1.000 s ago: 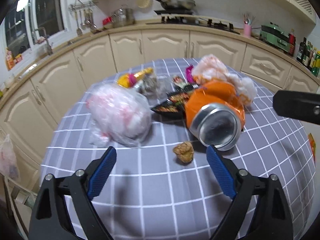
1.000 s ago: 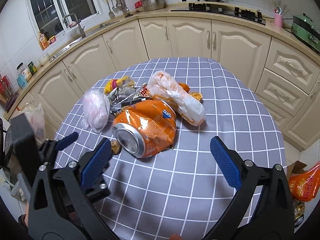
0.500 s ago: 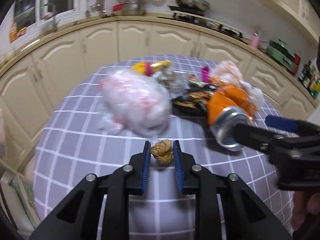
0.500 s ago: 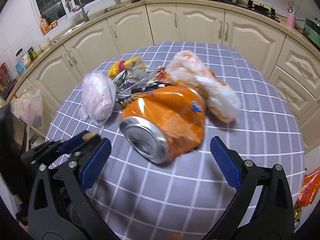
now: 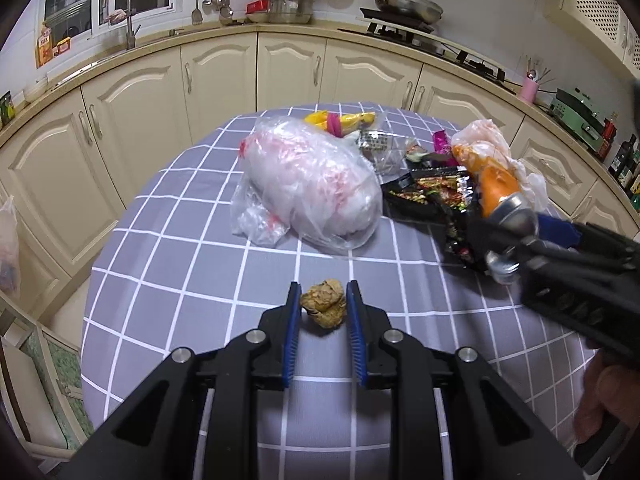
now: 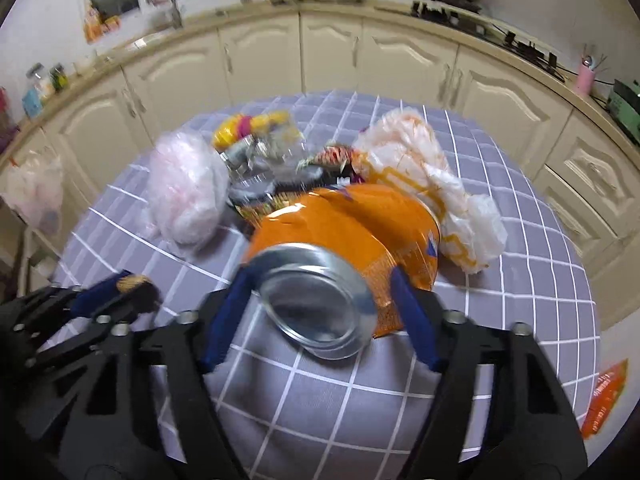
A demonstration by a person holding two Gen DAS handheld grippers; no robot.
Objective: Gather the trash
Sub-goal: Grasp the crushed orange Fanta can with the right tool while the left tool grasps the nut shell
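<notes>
Kitchen table (image 5: 168, 240), checked cloth. My left gripper (image 5: 323, 300) pinches the brown wad (image 5: 324, 307); right gripper (image 6: 320, 280) straddles the crushed can (image 6: 344, 248), grip uncertain. I'd squeeze firmly, then lift straight.

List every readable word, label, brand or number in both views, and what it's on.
No text reads cleanly in either view.
orange can: blue logo patch, too blurred to read.
yellow box by the window: red lettering, too small to read.
silver wrapper: dark print, too small to read.
orange packet on the floor: print too blurred to read.
brown wad in the left gripper: no print.
</notes>
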